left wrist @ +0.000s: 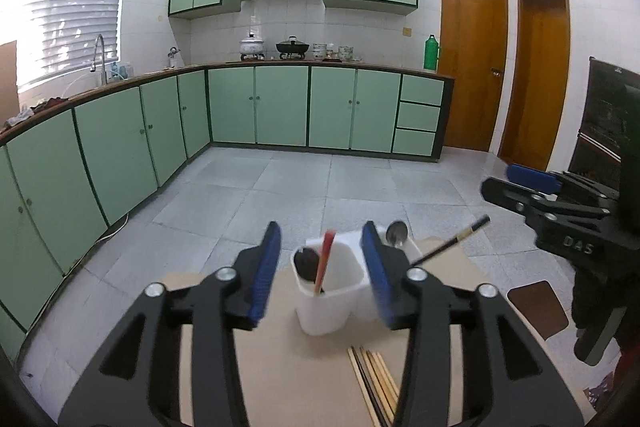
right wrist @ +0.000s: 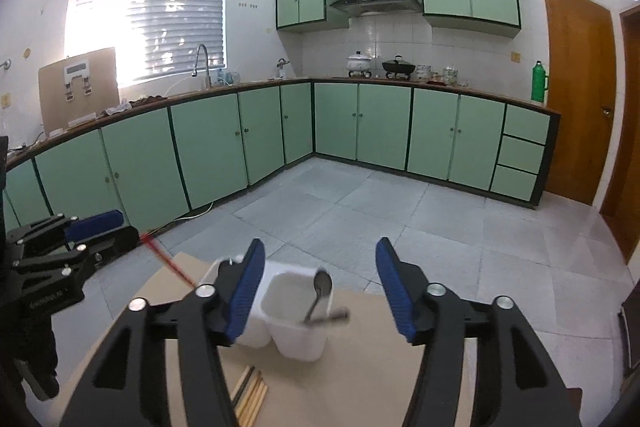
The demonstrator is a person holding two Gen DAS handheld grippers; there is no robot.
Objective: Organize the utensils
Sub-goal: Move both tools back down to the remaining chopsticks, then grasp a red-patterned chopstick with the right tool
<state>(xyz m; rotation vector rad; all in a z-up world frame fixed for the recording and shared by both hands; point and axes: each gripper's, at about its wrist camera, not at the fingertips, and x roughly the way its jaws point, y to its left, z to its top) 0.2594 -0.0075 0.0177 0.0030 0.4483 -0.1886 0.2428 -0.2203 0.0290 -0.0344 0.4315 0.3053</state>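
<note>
- Left gripper [left wrist: 322, 269] stands partly open, gripping nothing; white utensil holder [left wrist: 328, 291] at its 12 o'clock.
- Right gripper [right wrist: 320, 287] stands wide open, empty; spoon [right wrist: 320, 293] ahead.

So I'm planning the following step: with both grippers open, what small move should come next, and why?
Probably lower the left gripper toward the loose chopsticks on the board. Both jaws stand open and empty, the white holder already has utensils, and those chopsticks remain outside.

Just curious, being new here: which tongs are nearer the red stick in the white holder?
Left. The left tongs frame the red stick; the right tongs sit off to its side, over the spoon.
</note>
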